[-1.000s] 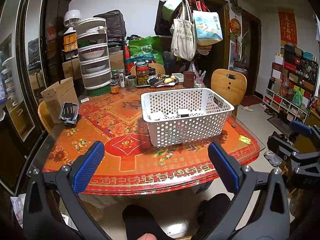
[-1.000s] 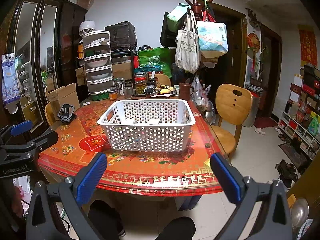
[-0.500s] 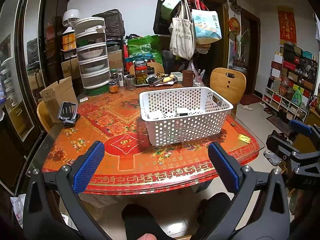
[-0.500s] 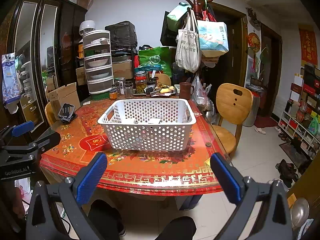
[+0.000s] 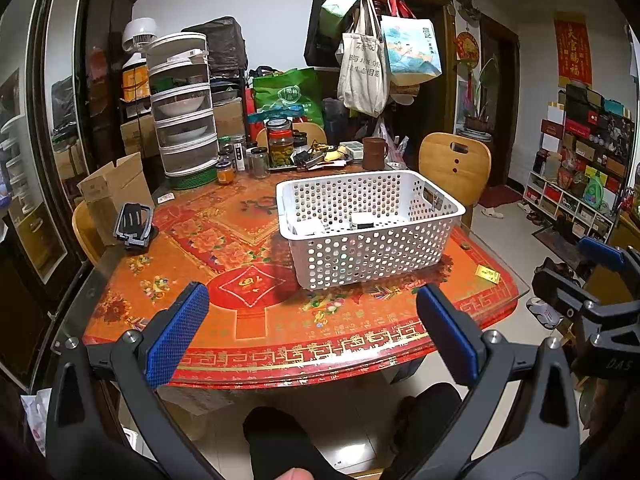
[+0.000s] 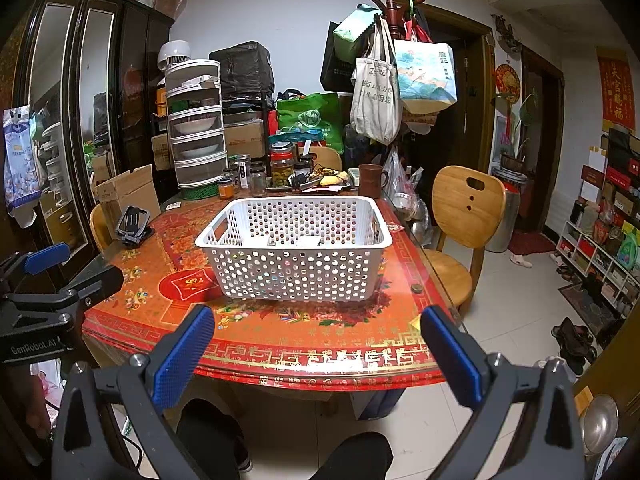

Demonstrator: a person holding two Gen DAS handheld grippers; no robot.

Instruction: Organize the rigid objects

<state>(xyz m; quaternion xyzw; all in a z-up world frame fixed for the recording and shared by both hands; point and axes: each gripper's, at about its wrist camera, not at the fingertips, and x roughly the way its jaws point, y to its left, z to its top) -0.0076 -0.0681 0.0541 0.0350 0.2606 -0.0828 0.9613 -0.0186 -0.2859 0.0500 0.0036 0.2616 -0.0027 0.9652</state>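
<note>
Your left gripper [image 5: 312, 332] hangs off the near edge of the table [image 5: 280, 336], jaws spread wide, holding nothing. Your right gripper [image 6: 318, 354] is likewise wide open and empty, short of the same edge. The white basket [image 5: 372, 248] stands on the table at 12 o'clock from both grippers, well apart from them; a few small items [image 5: 362, 220] lie inside it. A black stand [image 5: 134, 224] sits at 10 o'clock, a brown mug [image 6: 370, 180] behind the basket.
</note>
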